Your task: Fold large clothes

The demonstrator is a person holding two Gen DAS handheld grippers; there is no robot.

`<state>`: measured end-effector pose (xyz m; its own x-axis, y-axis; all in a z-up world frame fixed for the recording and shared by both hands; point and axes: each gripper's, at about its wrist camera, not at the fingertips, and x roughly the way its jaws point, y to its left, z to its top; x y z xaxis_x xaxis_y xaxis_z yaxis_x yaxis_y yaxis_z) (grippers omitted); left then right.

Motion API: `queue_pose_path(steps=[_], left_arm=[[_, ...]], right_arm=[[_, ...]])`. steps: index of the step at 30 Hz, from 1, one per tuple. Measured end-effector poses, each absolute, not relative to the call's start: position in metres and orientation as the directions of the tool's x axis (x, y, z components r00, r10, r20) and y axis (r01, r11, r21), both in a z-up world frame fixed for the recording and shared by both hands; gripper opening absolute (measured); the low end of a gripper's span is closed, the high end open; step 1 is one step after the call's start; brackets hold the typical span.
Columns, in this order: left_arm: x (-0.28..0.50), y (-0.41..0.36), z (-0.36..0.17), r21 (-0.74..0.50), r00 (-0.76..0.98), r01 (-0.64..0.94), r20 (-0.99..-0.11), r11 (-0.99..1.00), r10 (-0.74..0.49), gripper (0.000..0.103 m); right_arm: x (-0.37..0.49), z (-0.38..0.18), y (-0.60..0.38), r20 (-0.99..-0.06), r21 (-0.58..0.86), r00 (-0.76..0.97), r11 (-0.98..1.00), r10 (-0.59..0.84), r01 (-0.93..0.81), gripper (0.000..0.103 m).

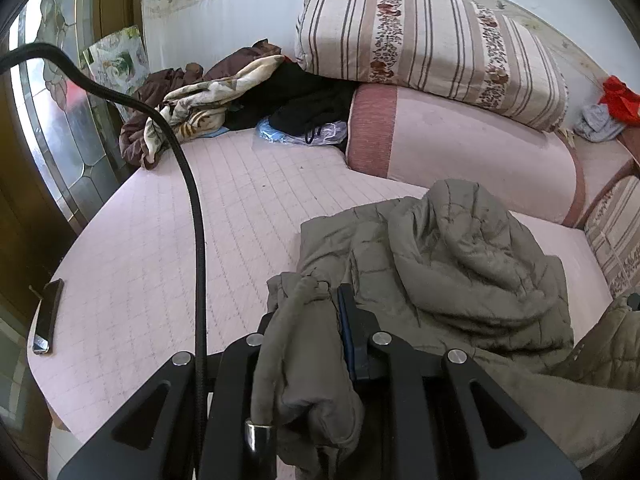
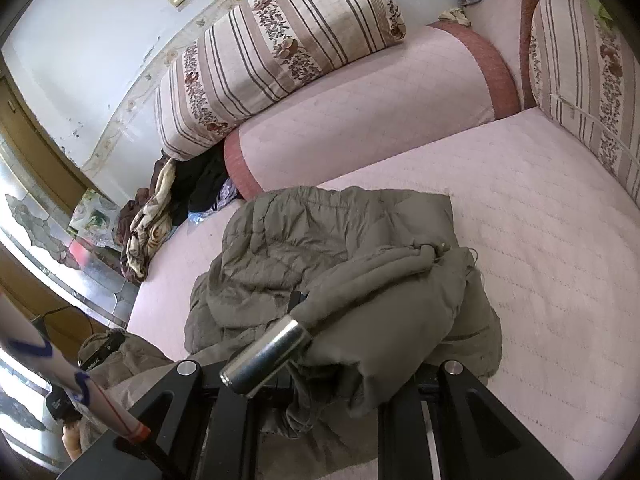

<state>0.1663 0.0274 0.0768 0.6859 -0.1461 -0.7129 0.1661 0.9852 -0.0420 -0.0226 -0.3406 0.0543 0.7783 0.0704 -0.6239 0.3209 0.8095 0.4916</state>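
Jaws, both sides: closed down on cloth. The left gripper (image 1: 320,300) pinches a bunched fold of the olive padded jacket (image 1: 460,264); a dark finger (image 1: 348,308) shows on the right of the fold, and the cloth drapes back over the gripper body, with a metal cord end (image 1: 258,432) hanging at its near edge. The right gripper (image 2: 320,320) is likewise clamped on jacket fabric, its fingertips mostly buried under the cloth; a metal cord end (image 2: 264,356) lies across its frame.

Jacket (image 2: 340,248): lies crumpled on the pink quilted bed (image 1: 160,240), at the near side, between the two grippers and just short of the pink bolster (image 2: 360,120). Its near edge is lifted off the mattress by both grips. Long axis: cannot tell exactly from the rumpled heap; in the right wrist view the bulk runs from the near edge away toward the bolster. Hood (image 1: 460,240) mounded up on the far part.

Other: striped folded quilt (image 1: 420,40) on top of the bolster; pile of dark clothes (image 1: 224,96) at the far left; phone (image 1: 48,316) at the bed's left edge; black cable (image 1: 192,208) crossing the left view.
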Motion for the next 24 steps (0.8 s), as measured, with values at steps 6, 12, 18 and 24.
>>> queue_pose_path(steps=[6,12,18,24], left_arm=[[0.197,0.028,0.082,-0.079,0.662,0.155,-0.731,0.985,-0.163,0.018],[0.221,0.016,0.078,-0.043,0.656,0.147,-0.744,0.988,-0.13,0.018],[0.237,0.006,0.069,-0.02,0.647,0.145,-0.754,0.989,-0.11,0.018],[0.248,0.002,0.059,0.002,0.639,0.136,-0.764,0.991,-0.086,0.019]], right_arm=[[0.004,0.059,-0.35,-0.637,0.483,0.768,0.808,0.061,0.337,0.017],[0.034,0.056,-0.363,-0.658,0.487,0.751,0.792,0.056,0.367,0.017],[0.054,0.043,-0.373,-0.678,0.49,0.733,0.781,0.06,0.389,0.017],[0.064,0.03,-0.38,-0.687,0.491,0.724,0.771,0.056,0.405,0.017]])
